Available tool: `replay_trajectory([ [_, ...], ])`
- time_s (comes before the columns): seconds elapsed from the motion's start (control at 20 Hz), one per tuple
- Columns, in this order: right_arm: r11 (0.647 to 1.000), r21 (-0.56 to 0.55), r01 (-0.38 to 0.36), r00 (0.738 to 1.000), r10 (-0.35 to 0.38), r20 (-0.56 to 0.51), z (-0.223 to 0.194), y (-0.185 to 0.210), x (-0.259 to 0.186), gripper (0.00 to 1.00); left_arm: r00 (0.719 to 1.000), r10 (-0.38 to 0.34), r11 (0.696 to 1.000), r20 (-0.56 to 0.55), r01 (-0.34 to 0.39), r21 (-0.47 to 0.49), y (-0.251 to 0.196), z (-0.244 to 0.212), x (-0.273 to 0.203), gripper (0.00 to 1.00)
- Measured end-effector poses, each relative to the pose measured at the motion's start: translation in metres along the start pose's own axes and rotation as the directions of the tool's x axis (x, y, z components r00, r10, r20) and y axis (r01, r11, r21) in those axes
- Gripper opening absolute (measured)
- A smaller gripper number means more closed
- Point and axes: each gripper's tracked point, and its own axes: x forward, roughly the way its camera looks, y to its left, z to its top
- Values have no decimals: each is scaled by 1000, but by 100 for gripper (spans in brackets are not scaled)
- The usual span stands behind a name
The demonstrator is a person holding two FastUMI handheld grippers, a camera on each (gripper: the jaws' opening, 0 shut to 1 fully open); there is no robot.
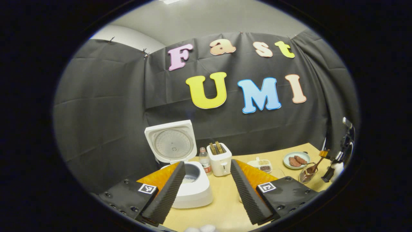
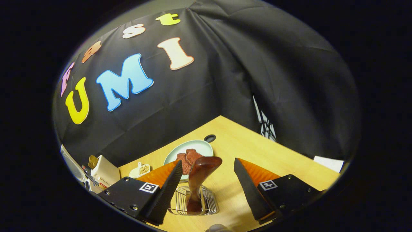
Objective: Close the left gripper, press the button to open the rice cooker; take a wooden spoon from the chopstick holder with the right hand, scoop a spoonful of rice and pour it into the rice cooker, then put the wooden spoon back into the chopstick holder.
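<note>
Rice cooker point(image 1: 190, 185) on the wooden table point(image 1: 222, 199), lid up, sits partly behind the left gripper point(image 1: 206, 167), jaws apart, nothing held. Right gripper point(image 2: 206, 167) jaws apart around the wooden spoon point(image 2: 198, 180), no contact; spoon stands upright in the wire chopstick holder point(image 2: 193, 201). Plate point(image 2: 193, 148) just behind.
</note>
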Motion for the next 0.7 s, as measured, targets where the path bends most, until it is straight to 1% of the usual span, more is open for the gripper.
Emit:
replay_trajectory([
  [0.05,1000,-21,-19,999,20,41,17,8,-13,98,1000,-1,1000,5,1,2,2,2,2,99],
  [0.15,995,-83,-56,995,63,84,42,29,-38,98,1000,-2,1000,14,2,-3,7,6,8,100],
  [0.25,984,-155,-91,986,111,125,65,51,-67,97,1000,-6,1000,26,7,-10,9,8,13,100],
  [0.3,977,-188,-104,980,133,148,74,61,-82,98,999,-10,1000,41,11,-12,11,12,16,98],
  [0.35,969,-215,-118,974,156,165,83,74,-98,98,999,-11,1000,54,11,-11,13,15,18,100],
  [0.4,958,-249,-140,966,188,180,88,88,-113,98,998,-10,1000,69,10,-7,17,19,20,100],
  [0.45,948,-286,-143,960,203,193,95,100,-127,98,997,-8,1000,82,9,-9,20,21,21,100],
  [0.7,901,-375,-216,924,313,219,107,154,-200,98,992,7,999,125,-1,-43,43,34,29,100],
])
